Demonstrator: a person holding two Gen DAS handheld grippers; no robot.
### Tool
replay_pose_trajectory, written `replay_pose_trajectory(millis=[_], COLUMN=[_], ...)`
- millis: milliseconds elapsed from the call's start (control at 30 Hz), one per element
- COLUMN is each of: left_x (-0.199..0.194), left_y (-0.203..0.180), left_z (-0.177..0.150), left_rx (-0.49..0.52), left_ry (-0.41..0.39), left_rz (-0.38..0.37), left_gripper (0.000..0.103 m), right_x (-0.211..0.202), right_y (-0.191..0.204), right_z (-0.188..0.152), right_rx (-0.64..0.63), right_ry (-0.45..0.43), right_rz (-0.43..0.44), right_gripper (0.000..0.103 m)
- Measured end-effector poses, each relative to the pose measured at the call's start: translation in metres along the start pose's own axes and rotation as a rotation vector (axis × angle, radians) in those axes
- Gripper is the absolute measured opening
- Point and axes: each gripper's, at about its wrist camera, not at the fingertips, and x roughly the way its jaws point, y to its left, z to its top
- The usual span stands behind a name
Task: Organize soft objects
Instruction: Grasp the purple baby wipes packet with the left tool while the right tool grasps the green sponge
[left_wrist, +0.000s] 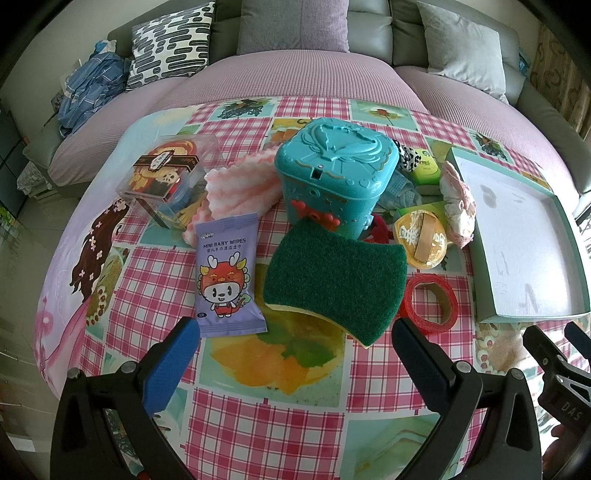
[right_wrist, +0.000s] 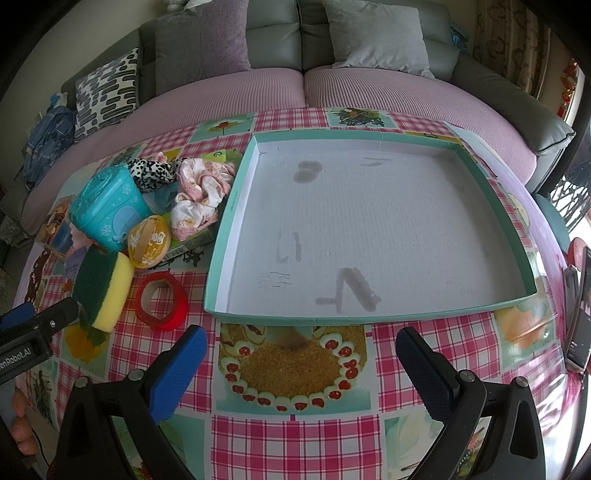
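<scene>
Holding my left gripper (left_wrist: 295, 336) fingers apart before sponge (left_wrist: 334, 275); right gripper (right_wrist: 301, 345) fingers apart facing tray (right_wrist: 495, 210).

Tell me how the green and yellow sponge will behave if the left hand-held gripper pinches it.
The sponge looks like thick foam under a scouring pad, so it will probably squash between the fingers and feel light. It lies tilted against the teal box, so a push may make it slide or flop flat. The rough green top should not slip.

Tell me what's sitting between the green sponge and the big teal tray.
A red tape roll lies between the sponge and the tray, seen best in the right wrist view.
</scene>
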Motion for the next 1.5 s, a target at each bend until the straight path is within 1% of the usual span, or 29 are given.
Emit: replay_pose_trajectory(millis=[133, 233, 367, 533, 667, 733, 833, 867, 967, 1033, 1100, 1167, 1233, 1300, 1433, 1500], left_x=[-0.001, -0.006, -0.009, -0.008, -0.011, -0.013, -0.016, -0.015, -0.009, 0.000, 0.008, 0.016, 0.024, 0.029, 0.042, 0.047], left_y=[0.004, 0.012, 0.029, 0.056, 0.083, 0.095, 0.109, 0.111, 0.118, 0.121, 0.122, 0.121, 0.119, 0.116, 0.112, 0.110], left_z=[0.004, 0.008, 0.015, 0.021, 0.025, 0.026, 0.027, 0.027, 0.026, 0.025, 0.023, 0.021, 0.020, 0.019, 0.018, 0.018], left_rx=[-0.008, -0.040, -0.092, -0.166, -0.219, -0.238, -0.246, -0.245, -0.247, -0.252, -0.260, -0.261, -0.256, -0.254, -0.264, -0.265], left_ry=[-0.001, -0.015, -0.029, -0.064, -0.104, -0.132, -0.163, -0.162, -0.135, -0.098, -0.065, -0.039, -0.013, 0.005, 0.041, 0.056], left_rz=[-0.002, -0.011, -0.033, -0.026, -0.006, 0.011, 0.032, 0.037, 0.030, 0.011, 0.003, -0.010, -0.018, -0.027, -0.076, -0.084], left_gripper=[0.103, 0.103, 0.103, 0.103, 0.103, 0.103, 0.103, 0.103, 0.103, 0.103, 0.103, 0.103, 0.103, 0.103, 0.103, 0.103], right_x=[-0.002, -0.007, -0.015, -0.022, -0.023, -0.020, -0.014, -0.012, -0.008, -0.004, 0.003, 0.016, 0.028, 0.036, 0.049, 0.054], right_y=[0.003, 0.011, 0.027, 0.050, 0.064, 0.069, 0.078, 0.084, 0.105, 0.120, 0.133, 0.146, 0.153, 0.159, 0.161, 0.162], right_z=[0.001, 0.004, 0.007, 0.017, 0.027, 0.033, 0.039, 0.041, 0.044, 0.043, 0.039, 0.032, 0.025, 0.021, 0.016, 0.017], right_rx=[-0.003, -0.023, -0.058, -0.064, -0.073, -0.071, -0.086, -0.102, -0.159, -0.202, -0.241, -0.275, -0.293, -0.306, -0.312, -0.311], right_ry=[-0.012, -0.034, -0.069, -0.107, -0.109, -0.098, -0.081, -0.077, -0.072, -0.065, -0.046, -0.007, 0.028, 0.048, 0.086, 0.093], right_rz=[0.007, 0.023, 0.096, 0.171, 0.161, 0.171, 0.183, 0.181, 0.188, 0.209, 0.231, 0.246, 0.250, 0.248, 0.257, 0.252], right_gripper=[0.103, 0.103, 0.103, 0.103, 0.103, 0.103, 0.103, 0.103, 0.103, 0.103, 0.103, 0.103, 0.103, 0.103, 0.103, 0.103])
